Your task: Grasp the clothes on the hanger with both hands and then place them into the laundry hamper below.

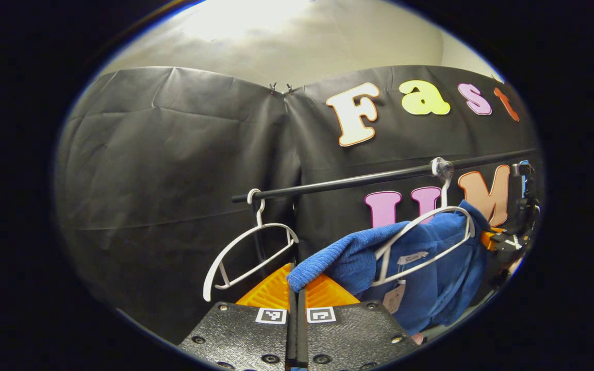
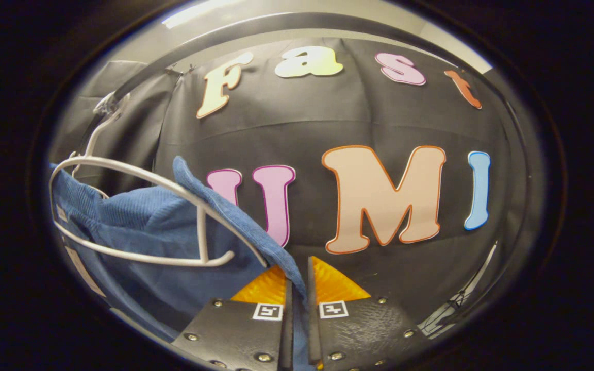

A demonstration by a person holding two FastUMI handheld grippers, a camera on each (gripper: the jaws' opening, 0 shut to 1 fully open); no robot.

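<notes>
Two white plastic hangers hang from a thin black horizontal rail (image 1: 379,178) against the black cloth wall: a bare white hanger (image 1: 248,252) near the rail's free end, and farther along a second white hanger (image 1: 423,242) that carries a blue ribbed knitted garment (image 1: 431,278) with paper tags dangling at its front. In the left gripper view, the left gripper (image 1: 297,301) has its fingers pressed together on the tip of the garment's shoulder or sleeve, which is drawn out sideways off the hanger toward the camera. In the right gripper view, the right gripper (image 2: 297,293) is pinching the opposite edge of the same blue fabric, a fold of it running down between the two fingers, with the hanger's white arm just beside it. The other handheld gripper shows dimly at the far right of the left gripper view, beyond the garment.
</notes>
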